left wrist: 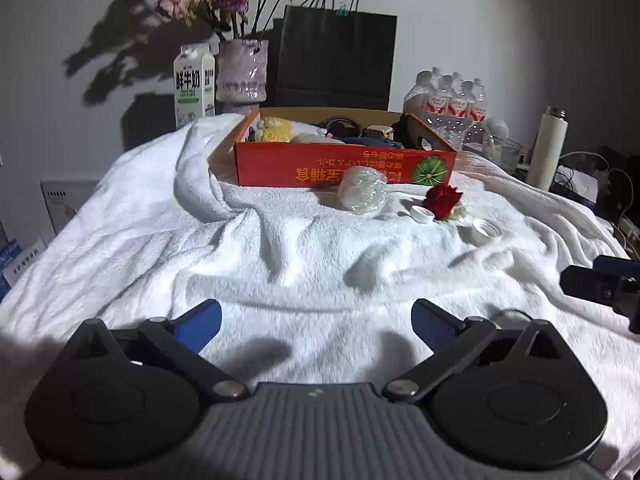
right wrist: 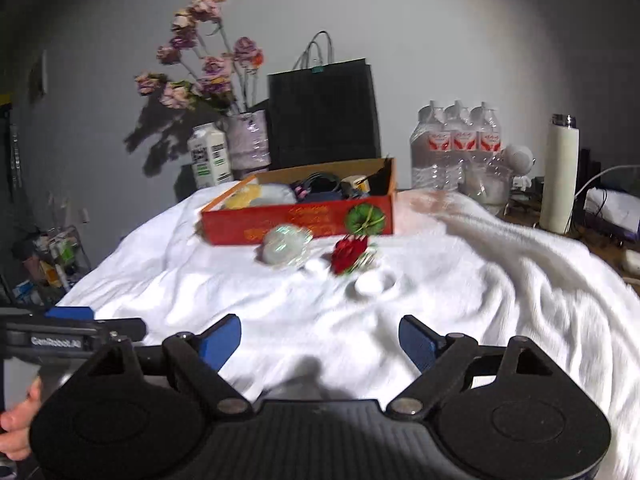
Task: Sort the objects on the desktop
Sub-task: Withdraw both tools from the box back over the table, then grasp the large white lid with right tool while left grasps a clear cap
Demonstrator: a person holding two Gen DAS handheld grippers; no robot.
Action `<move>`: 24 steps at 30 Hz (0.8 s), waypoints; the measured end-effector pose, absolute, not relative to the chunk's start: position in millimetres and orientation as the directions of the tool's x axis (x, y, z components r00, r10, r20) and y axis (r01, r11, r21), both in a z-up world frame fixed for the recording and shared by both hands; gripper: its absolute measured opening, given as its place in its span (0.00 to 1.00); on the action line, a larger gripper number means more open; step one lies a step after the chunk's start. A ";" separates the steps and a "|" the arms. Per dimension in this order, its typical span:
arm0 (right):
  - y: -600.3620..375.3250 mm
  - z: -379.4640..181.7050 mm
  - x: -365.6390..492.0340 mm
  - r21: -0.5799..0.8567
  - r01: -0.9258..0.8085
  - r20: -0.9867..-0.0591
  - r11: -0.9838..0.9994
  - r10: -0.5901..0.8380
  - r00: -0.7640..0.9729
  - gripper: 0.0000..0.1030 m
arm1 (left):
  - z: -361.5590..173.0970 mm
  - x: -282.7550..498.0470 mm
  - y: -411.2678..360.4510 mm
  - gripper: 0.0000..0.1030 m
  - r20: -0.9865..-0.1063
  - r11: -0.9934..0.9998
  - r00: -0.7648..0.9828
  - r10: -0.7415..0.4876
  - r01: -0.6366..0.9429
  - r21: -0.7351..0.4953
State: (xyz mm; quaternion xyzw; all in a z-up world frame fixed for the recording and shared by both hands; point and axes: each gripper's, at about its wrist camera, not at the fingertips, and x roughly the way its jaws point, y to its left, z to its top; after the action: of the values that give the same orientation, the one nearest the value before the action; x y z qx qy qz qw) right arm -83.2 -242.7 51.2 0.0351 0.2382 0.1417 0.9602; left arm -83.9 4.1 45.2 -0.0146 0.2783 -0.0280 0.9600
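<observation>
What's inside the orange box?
The orange box holds a fluffy yellow thing, dark cables and a small white piece. Its front wall and those things hide whatever lies at the bottom.

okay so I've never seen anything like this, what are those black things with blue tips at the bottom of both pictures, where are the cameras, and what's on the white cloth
Those are two hand-held grippers; each carries a camera looking along its own fingers. One picture shows the left gripper, the other the right gripper. Both are open and hold nothing. On the white towel stands an orange box already filled with odds and ends. In front of it lie a clear shiny ball-like object, a red flower and two small white caps. Someone's hand shows at one edge.
</observation>
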 end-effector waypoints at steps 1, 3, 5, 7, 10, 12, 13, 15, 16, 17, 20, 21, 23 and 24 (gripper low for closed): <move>-241.4 49.4 -91.6 0.122 -0.265 -0.441 0.956 0.292 0.848 0.83 | 45.5 -94.7 2.6 1.00 -0.525 0.998 0.849 -0.058 0.047 -0.033; -236.9 47.1 -105.4 0.084 -0.279 -0.426 0.957 0.287 0.858 0.83 | 46.6 -110.8 1.7 1.00 -0.515 0.998 0.855 -0.061 0.056 -0.025; -232.7 47.1 -116.8 0.052 -0.293 -0.418 0.955 0.287 0.862 0.82 | 47.5 -121.0 1.3 1.00 -0.517 0.998 0.854 -0.065 0.064 -0.020; -232.0 48.4 -120.8 0.044 -0.293 -0.417 0.955 0.284 0.864 0.81 | 47.7 -122.9 1.5 1.00 -0.517 0.997 0.853 -0.075 0.075 -0.020; -234.2 49.7 -119.8 0.050 -0.283 -0.410 0.958 0.278 0.869 0.81 | 45.1 -117.4 0.4 1.00 -0.523 0.997 0.849 -0.076 0.077 -0.019; -236.0 47.9 -114.5 0.057 -0.263 -0.422 0.963 0.262 0.868 0.81 | 42.5 -110.7 0.5 1.00 -0.531 0.997 0.844 -0.079 0.075 -0.029; -236.6 45.9 -111.5 0.057 -0.251 -0.429 0.966 0.250 0.868 0.80 | 41.2 -106.8 -0.9 1.00 -0.534 0.996 0.841 -0.082 0.078 -0.031; -239.5 42.9 -103.3 0.058 -0.233 -0.442 0.971 0.234 0.866 0.79 | 41.3 -97.7 -3.1 1.00 -0.532 0.996 0.842 -0.087 0.084 -0.030; -241.3 41.4 -97.8 0.055 -0.230 -0.449 0.972 0.230 0.864 0.78 | 42.9 -91.1 -5.0 1.00 -0.530 0.996 0.843 -0.091 0.090 -0.029; -242.6 40.6 -92.1 0.050 -0.227 -0.452 0.973 0.224 0.864 0.78 | 46.0 -83.3 -7.9 0.99 -0.523 0.994 0.846 -0.103 0.105 -0.027; -245.6 41.7 -67.5 0.023 -0.229 -0.451 0.973 0.214 0.866 0.78 | 53.1 -51.0 -21.2 0.99 -0.488 0.982 0.856 -0.168 0.189 -0.007; -246.7 41.5 -57.0 0.017 -0.230 -0.452 0.973 0.213 0.867 0.78 | 53.7 -35.5 -26.9 0.98 -0.495 0.974 0.846 -0.199 0.228 -0.002; -248.7 39.6 -33.3 0.006 -0.227 -0.464 0.974 0.204 0.862 0.74 | 49.9 -3.6 -39.1 0.87 -0.512 0.949 0.813 -0.276 0.315 -0.011; -249.6 37.8 -20.8 0.003 -0.223 -0.471 0.975 0.198 0.859 0.74 | 47.3 13.1 -46.0 0.84 -0.520 0.934 0.796 -0.311 0.357 -0.012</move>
State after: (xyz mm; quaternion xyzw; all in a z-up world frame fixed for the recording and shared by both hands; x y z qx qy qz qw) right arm -20.8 -249.6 37.8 -0.0258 0.2416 0.1093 0.9639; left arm 13.1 -46.0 47.3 0.0436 0.2667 -0.1763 0.9465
